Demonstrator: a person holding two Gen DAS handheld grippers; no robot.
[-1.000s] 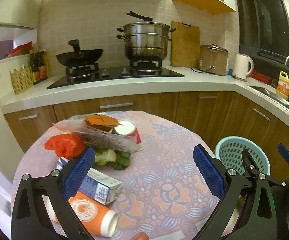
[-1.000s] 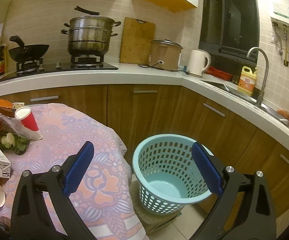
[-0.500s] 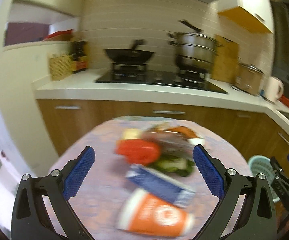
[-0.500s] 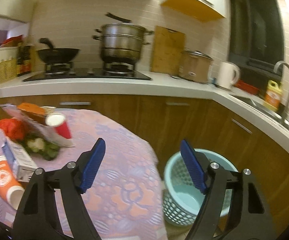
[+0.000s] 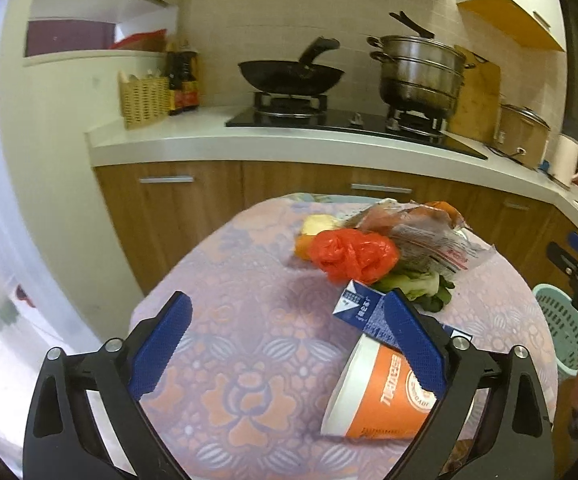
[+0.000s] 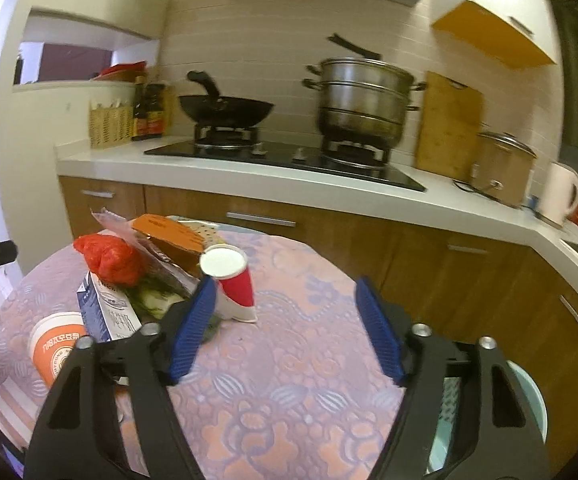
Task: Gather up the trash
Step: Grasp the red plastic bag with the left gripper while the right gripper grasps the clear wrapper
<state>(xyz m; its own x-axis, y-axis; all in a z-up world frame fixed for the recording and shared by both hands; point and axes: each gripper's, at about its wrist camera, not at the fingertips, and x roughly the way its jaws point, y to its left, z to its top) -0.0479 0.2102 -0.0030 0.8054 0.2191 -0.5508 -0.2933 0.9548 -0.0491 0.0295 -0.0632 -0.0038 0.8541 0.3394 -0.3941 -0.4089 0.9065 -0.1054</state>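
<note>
Trash (image 5: 373, 276) lies heaped on the round table (image 5: 249, 360): bags, carton, cups.

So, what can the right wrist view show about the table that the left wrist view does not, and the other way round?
Only the right wrist view shows the red paper cup, standing upside down beside the pile. Only the left wrist view shows a yellow scrap behind the red plastic bag, and the laundry-style basket clearly. Both show the orange cup lying on its side, the blue carton, the greens and the flowered tablecloth. Both the left hand-held gripper and the right hand-held gripper are open and empty.
</note>
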